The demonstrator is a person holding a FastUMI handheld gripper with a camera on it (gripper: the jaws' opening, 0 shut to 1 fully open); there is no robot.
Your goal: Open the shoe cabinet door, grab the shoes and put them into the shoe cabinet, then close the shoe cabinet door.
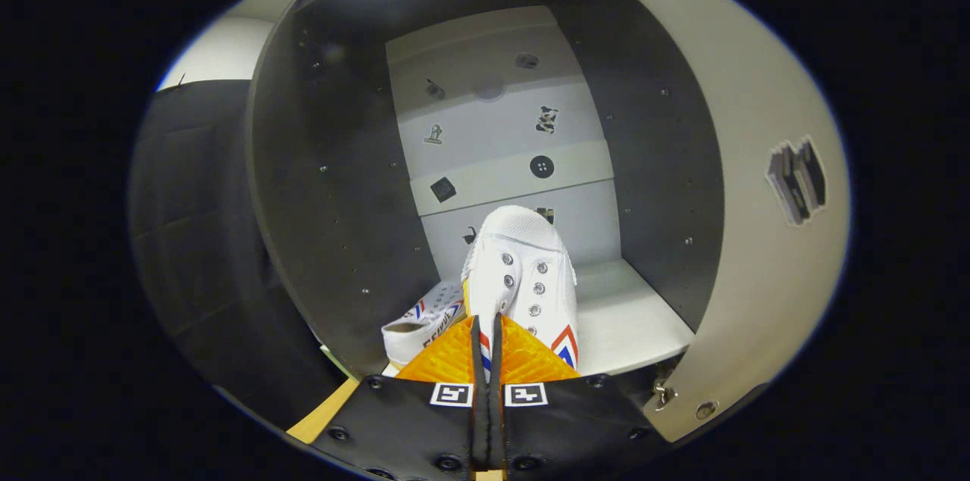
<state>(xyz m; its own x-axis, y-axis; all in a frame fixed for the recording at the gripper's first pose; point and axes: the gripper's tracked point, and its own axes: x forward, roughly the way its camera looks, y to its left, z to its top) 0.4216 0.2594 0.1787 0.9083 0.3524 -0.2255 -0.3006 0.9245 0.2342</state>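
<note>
Second shoe (420, 322): I noted it lying left of the fingers, on the cabinet floor near the left wall.
Gripper (486, 329): I saw the orange fingers (443, 360) pressed nearly together, pinching the heel edge of the white shoe (523, 269).
Held shoe: it pointed toe-first away from the fingers, into the shoe cabinet (326, 185), over the white shelf (629, 314).
Cabinet door (758, 185): it stood swung open on the right.

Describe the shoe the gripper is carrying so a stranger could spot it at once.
Look into the open shoe cabinet. Over its white shelf, the held shoe points toe-inward, pinched by the orange fingers. The other shoe lies beside it, lower and untouched.
</note>
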